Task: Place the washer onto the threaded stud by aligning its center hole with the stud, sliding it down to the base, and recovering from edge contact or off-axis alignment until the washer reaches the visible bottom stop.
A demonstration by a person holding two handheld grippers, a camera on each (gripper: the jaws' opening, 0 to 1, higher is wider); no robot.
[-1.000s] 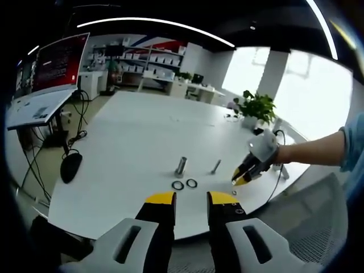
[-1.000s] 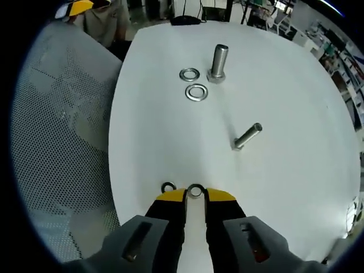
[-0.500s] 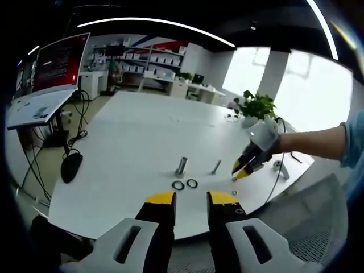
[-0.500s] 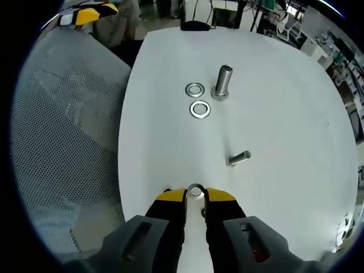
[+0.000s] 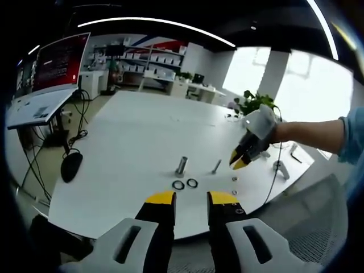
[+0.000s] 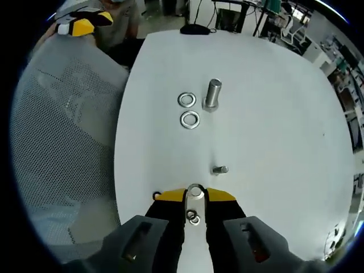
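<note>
The right gripper (image 6: 195, 194), yellow-tipped with grey plastic bodies, pinches a small flat silver metal washer (image 6: 195, 191) on edge between nearly closed jaws, above a smooth white table (image 6: 273, 114). Holding it by the rim probably keeps its centre hole free for threading. Beyond the jaws stands the thin threaded steel stud (image 6: 219, 169), seen almost end-on, which suggests the gripper is lining up along its axis; the washer is not yet on it. Farther off, a thicker upright steel bolt on a hex base (image 6: 212, 94) stands with two loose shiny steel washers (image 6: 188, 110) lying flat just beside it. More small rings (image 6: 193, 216) lie on the table between the jaws.

In the left gripper view, the left gripper (image 5: 190, 199) waits near the table edge, jaws a little apart and holding nothing, likely kept clear. Across the table, the right gripper (image 5: 239, 161) hovers near the thin stud (image 5: 216, 166), a sleeved arm (image 5: 318, 133) behind it. A grey mesh chair back (image 6: 62, 142) sits beside the table.
</note>
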